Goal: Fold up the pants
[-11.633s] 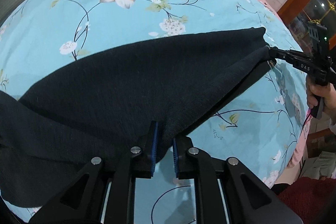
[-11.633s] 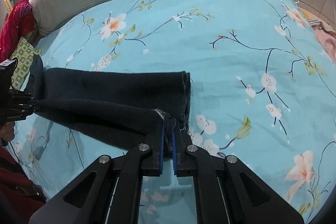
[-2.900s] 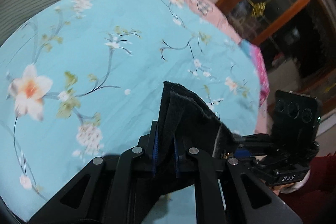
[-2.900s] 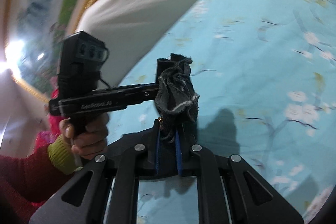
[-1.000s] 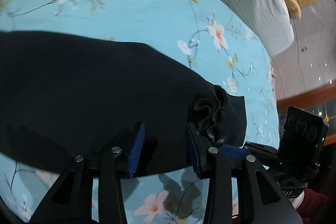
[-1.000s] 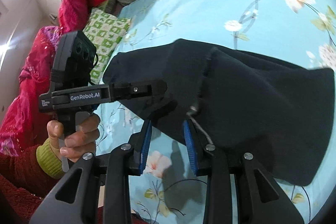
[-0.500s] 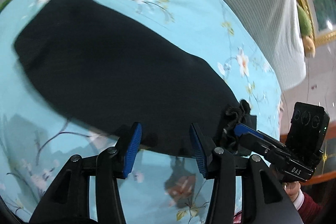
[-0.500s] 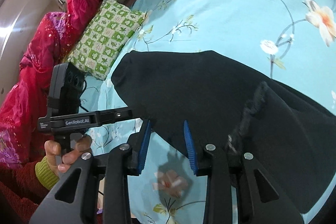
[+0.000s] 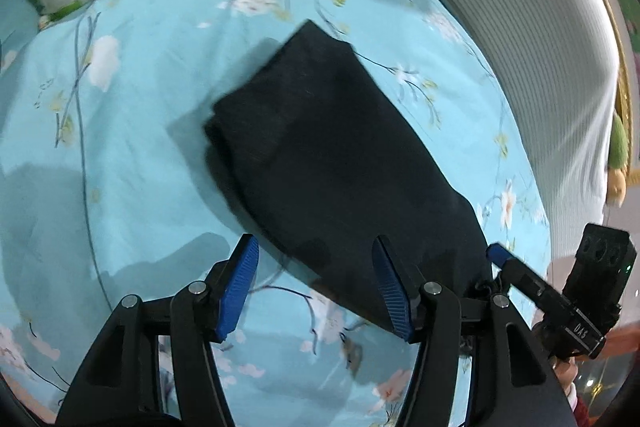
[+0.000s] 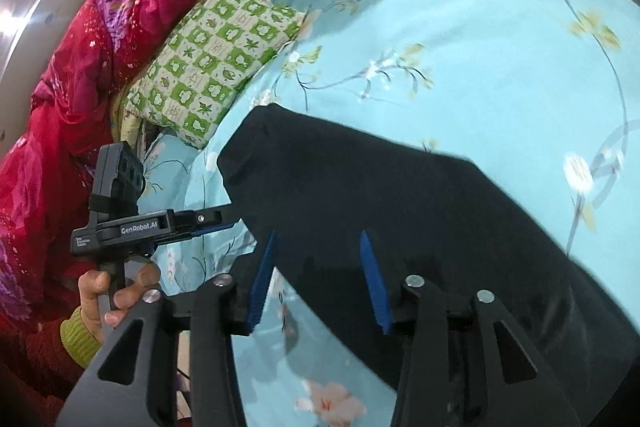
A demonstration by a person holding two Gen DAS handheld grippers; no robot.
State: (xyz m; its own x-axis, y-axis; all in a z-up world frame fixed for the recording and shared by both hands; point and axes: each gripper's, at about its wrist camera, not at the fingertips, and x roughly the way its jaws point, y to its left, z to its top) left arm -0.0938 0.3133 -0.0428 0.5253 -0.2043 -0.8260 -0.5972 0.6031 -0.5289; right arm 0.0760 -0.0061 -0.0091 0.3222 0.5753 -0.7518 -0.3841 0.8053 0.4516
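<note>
Both grippers have let go and backed off: my left gripper (image 9: pixel 316 283) and right gripper (image 10: pixel 320 279) have just been spreading their fingers, nothing between them. I leave the pants (image 9: pixel 340 163), a soft dark knit oblong, folded flat on the floral bed sheet (image 9: pixel 132 155) beside the green checked pillow (image 10: pixel 212 55).

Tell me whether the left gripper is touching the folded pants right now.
Apart. In the left wrist view the left gripper stands with jaws that have just been opening, with only bedsheet and the near edge of the black pants seen behind the gap; nothing is pinched.
</note>
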